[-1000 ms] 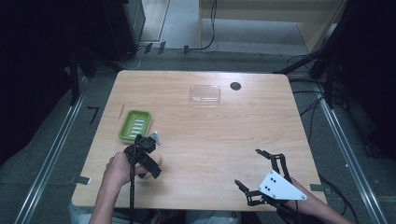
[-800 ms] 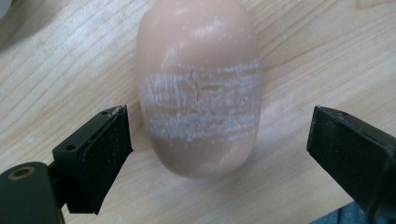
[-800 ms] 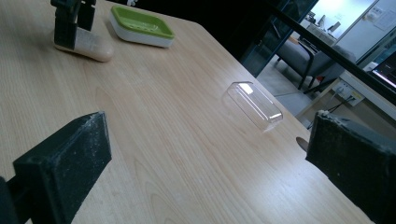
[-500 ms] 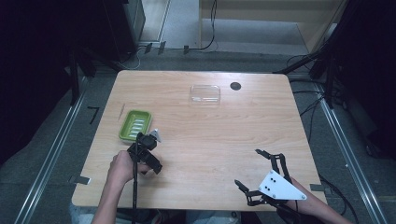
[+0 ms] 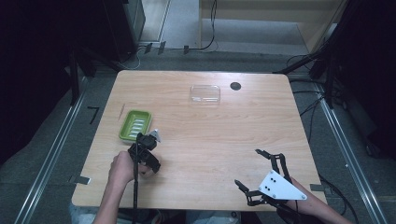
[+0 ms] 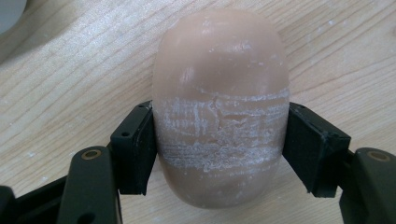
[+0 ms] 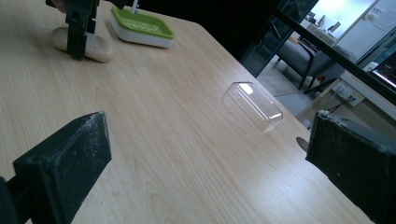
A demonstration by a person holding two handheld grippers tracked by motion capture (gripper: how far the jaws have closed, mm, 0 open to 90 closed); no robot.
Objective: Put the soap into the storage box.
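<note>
A beige oval bar of soap [image 6: 219, 70] lies on the wooden table [image 5: 201, 135]. My left gripper [image 6: 219, 154] has just been closing its jaws, and both pads now press on the soap's sides. From above, the left gripper [image 5: 142, 154] stands just below the green soap dish [image 5: 135, 125], held by a hand. The right gripper view shows that soap [image 7: 98, 48] under the left gripper [image 7: 77, 35], beside the green dish [image 7: 142, 28]. My right gripper [image 5: 246, 167] rests near the table's front right edge, jaws wide apart [image 7: 210, 154] with nothing between them.
A clear plastic lid [image 5: 205, 94] lies at the back of the table, also in the right gripper view [image 7: 254, 105]. A dark round hole [image 5: 235, 86] sits to its right. A thin stick [image 5: 122, 111] lies left of the dish. Bare wood spans the table's middle.
The left gripper's jaws have closed onto the soap bar while the hand shifted only slightly. The right gripper has stayed in place.
</note>
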